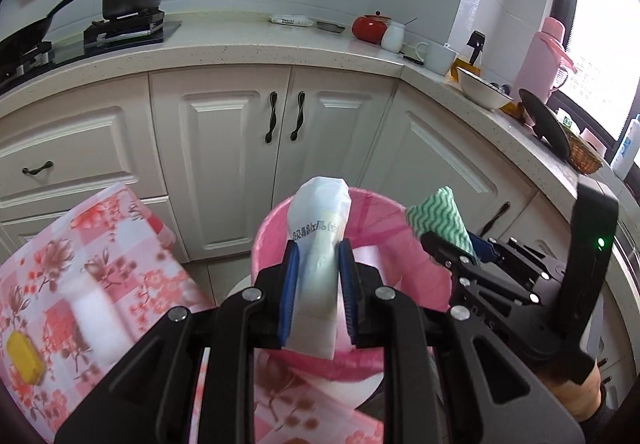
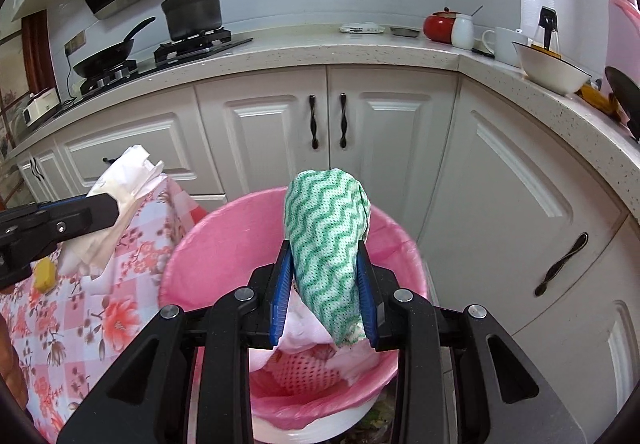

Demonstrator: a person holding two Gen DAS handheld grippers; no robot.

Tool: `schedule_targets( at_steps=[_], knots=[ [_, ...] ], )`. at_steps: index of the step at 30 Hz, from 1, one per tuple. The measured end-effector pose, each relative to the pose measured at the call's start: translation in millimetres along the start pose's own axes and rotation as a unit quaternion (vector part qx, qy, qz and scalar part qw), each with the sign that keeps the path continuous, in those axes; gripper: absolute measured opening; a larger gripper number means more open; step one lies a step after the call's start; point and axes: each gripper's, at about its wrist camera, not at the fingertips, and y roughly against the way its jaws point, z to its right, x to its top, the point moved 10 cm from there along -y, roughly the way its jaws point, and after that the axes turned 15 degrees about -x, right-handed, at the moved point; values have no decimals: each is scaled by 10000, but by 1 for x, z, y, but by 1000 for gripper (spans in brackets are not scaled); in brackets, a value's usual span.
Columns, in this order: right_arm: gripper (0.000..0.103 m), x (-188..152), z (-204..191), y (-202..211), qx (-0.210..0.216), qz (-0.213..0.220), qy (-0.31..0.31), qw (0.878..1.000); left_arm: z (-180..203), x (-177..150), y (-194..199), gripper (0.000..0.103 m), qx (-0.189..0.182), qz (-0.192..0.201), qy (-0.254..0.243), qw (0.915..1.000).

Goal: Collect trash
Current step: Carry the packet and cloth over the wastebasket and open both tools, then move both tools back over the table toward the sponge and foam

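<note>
My left gripper [image 1: 319,250] is shut on a white printed plastic wrapper [image 1: 320,240] and holds it over the near rim of the pink-lined trash bin [image 1: 416,228]. My right gripper [image 2: 325,250] is shut on a green-and-white wavy cloth [image 2: 326,240] and holds it above the same bin [image 2: 208,244]. Inside the bin lie white tissue and a pink foam net [image 2: 308,368]. The right gripper with the cloth also shows in the left wrist view [image 1: 452,248]. The left gripper with the wrapper [image 2: 116,212] shows at the left of the right wrist view.
A table with a pink floral cloth [image 1: 80,264] stands left of the bin, with a yellow object [image 1: 24,358] on it. White cabinets [image 2: 328,124] and a countertop with pots, a red jar [image 2: 440,26], cups and a bowl [image 2: 552,70] lie behind.
</note>
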Motion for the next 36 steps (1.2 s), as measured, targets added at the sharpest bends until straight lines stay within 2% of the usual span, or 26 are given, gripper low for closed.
schedule_targets(
  at_steps=[4, 6, 7, 8, 21, 23, 31, 36],
  knots=[
    [38, 7, 6, -9, -32, -4, -56, 10000, -3, 8, -22, 23, -20, -91, 75, 9999],
    [61, 11, 8, -10, -70, 27, -66, 9999, -6, 9, -29, 27, -38, -139, 168, 9998],
    [63, 13, 10, -9, -98, 68, -77, 9999, -7, 9, -29, 33, -27, -151, 168, 9997],
    [63, 14, 11, -8, -111, 97, -66, 9999, -8, 9, -30, 37, -20, -152, 155, 9998],
    [64, 10, 5, 0, -45, 80, -66, 9999, -26, -2, -2, 42, 164, -26, 220, 9996],
    [65, 10, 2, 4, -26, 114, -34, 9999, -30, -4, 7, 46, 242, 26, 212, 9995],
    [68, 11, -19, 16, 64, 169, 43, 9998, -58, -17, 47, 50, 515, 182, 274, 9981],
    [72, 9, -46, 25, 224, 210, 175, 9994, -83, -28, 73, 53, 764, 264, 368, 9960]
  ],
)
